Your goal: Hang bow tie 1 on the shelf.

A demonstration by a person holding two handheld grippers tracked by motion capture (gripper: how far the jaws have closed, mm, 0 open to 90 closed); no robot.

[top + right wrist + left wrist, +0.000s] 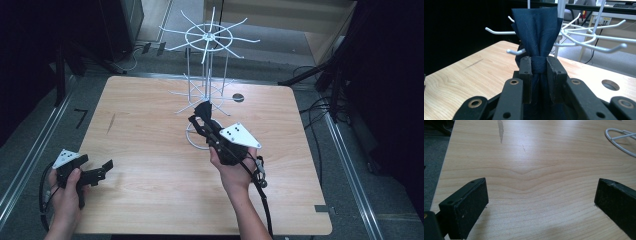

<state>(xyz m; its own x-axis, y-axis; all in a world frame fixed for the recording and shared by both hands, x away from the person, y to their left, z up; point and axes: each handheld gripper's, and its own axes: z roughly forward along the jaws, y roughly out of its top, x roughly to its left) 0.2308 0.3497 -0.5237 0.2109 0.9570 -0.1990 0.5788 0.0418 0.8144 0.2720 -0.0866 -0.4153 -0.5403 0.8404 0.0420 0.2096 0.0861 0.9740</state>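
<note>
In the right gripper view, the right gripper (pixel 539 66) has its two black jaws clamped on a bunched fold of dark navy blue cloth (pixel 536 32), which fans out above the pads in the upper middle of the frame, in front of the curved arms of a white wire hook stand (pixel 596 37). One white hook tip pokes out just left of the cloth, though whether it touches the fabric cannot be told. In the high view, that gripper (pixel 200 114) sits at the centre of the frame, held by the person's right hand (pixel 232 170), with the cloth (pixel 204 108) a small dark bundle at the foot of the stand (pixel 210 37), just above its round wire base on the light wooden table (pixel 145 140). The left gripper (pixel 102 167) lies at the lower left of the high view, in the left hand (pixel 67 192), near the table's left edge. In the left gripper view its jaws stand wide apart with bare wood (pixel 534 170) between them, and part of the white wire base ring (pixel 621 141) shows at the upper right.
</note>
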